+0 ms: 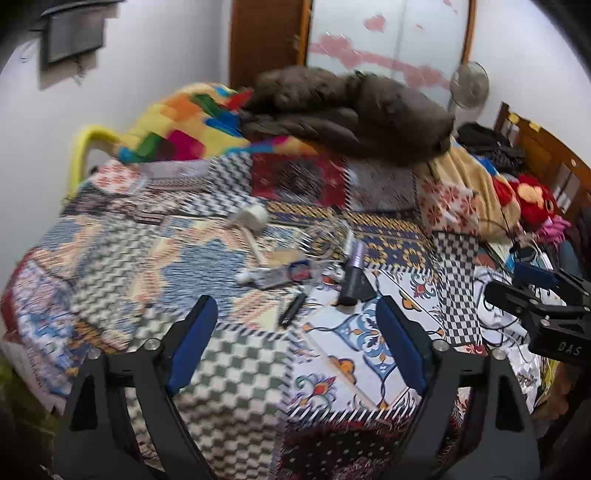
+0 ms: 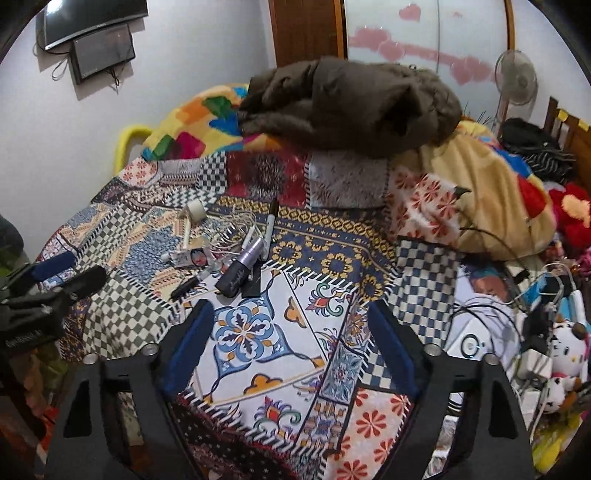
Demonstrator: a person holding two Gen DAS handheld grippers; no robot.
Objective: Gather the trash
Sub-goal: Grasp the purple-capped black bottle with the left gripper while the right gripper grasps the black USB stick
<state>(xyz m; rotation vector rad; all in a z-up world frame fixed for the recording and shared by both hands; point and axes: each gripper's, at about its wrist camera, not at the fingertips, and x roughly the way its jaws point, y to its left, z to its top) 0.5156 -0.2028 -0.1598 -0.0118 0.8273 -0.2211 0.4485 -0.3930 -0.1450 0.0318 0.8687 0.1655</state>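
White walls (image 2: 207, 66) carry two dark screens (image 2: 99, 33); a wooden door (image 2: 303, 33) and what looks like a standing fan (image 2: 515, 79) sit behind.

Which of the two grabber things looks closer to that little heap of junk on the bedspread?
Probably the left gripper: the clutter heap lies straight ahead of its open jaws. From the right gripper, also open and empty, the heap sits off to the left.

Bed covered by a patchwork quilt (image 2: 280, 332). Lying on it, mid-left: white tape roll (image 2: 195, 212), tangled white cable (image 2: 236, 225), marker pen (image 2: 270, 218), purple-and-black tube (image 2: 240, 266), small black stick (image 2: 184, 287). Brown jacket (image 2: 351, 110) heaped on bright blankets (image 2: 192, 118) at the far end.
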